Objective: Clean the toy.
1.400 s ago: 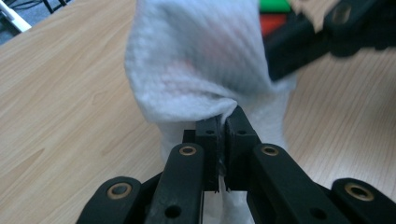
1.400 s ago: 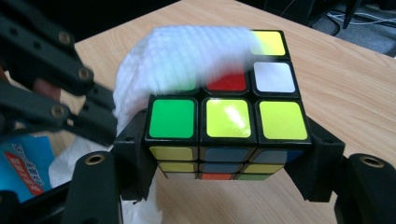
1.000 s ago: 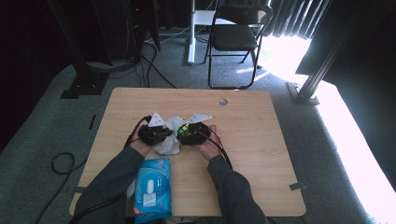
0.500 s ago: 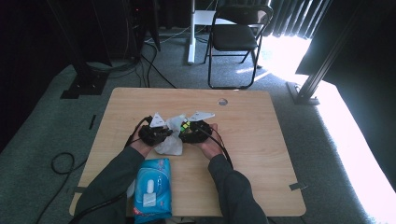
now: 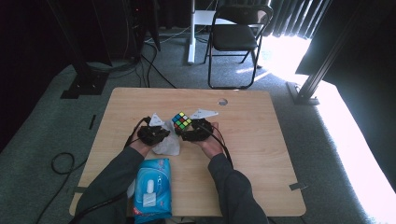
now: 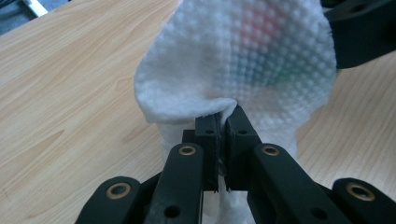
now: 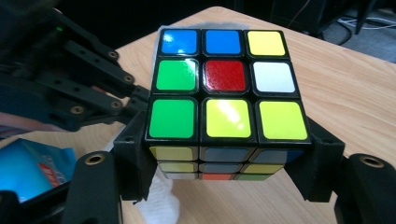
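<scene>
A scrambled Rubik's cube (image 7: 226,93) sits between the jaws of my right gripper (image 7: 229,156), which is shut on its two sides and holds it above the table. In the high view the cube (image 5: 181,121) is at the table's middle, with the right gripper (image 5: 188,133) just below it. My left gripper (image 6: 222,116) is shut on a fold of a white dimpled wipe (image 6: 243,60). The wipe is spread against the cube, whose colours show faintly through it. From above, the left gripper (image 5: 159,133) is just left of the cube, and the wipe (image 5: 167,143) hangs down to the table.
A blue pack of wipes (image 5: 150,189) lies by the wooden table's (image 5: 261,154) near edge, between the person's forearms. The table has a small round hole (image 5: 222,101) near its far edge. A black folding chair (image 5: 236,37) stands beyond the table.
</scene>
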A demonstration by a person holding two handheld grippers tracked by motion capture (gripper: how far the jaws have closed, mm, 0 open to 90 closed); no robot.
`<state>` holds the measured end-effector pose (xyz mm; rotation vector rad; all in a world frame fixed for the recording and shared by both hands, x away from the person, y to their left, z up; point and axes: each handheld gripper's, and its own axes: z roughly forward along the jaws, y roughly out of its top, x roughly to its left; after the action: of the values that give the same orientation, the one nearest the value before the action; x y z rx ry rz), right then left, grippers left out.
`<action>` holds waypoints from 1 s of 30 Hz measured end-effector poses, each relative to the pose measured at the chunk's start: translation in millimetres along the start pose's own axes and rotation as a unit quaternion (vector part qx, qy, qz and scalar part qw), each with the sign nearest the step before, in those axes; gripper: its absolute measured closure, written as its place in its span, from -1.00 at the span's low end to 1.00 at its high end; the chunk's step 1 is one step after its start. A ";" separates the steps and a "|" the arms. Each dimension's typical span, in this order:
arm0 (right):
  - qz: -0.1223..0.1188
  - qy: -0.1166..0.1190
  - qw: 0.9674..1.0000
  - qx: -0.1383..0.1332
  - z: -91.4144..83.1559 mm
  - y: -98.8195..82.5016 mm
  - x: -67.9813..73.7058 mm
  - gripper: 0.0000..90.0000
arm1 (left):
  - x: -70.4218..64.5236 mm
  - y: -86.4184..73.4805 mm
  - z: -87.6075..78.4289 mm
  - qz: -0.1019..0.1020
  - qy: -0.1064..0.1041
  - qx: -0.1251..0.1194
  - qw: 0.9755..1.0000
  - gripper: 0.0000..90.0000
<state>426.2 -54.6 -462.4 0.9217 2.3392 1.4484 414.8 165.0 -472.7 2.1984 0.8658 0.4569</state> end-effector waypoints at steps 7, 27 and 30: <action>0.004 0.010 1.000 0.001 5.8 0.5 3.8 -0.24 | -5.2 2.4 0.6 0.010 -0.007 -0.004 1.000 0.90; 0.011 0.017 1.000 0.001 5.1 10.7 6.6 -0.24 | -19.6 7.4 7.3 0.056 -0.039 -0.005 0.998 0.87; 0.010 0.018 1.000 0.002 4.4 10.3 6.6 -0.24 | -14.9 6.5 6.6 0.046 -0.034 -0.009 0.998 0.86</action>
<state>427.3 -44.1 -454.8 0.9293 2.3668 1.4805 410.7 148.0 -473.3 2.2310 0.7237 0.4303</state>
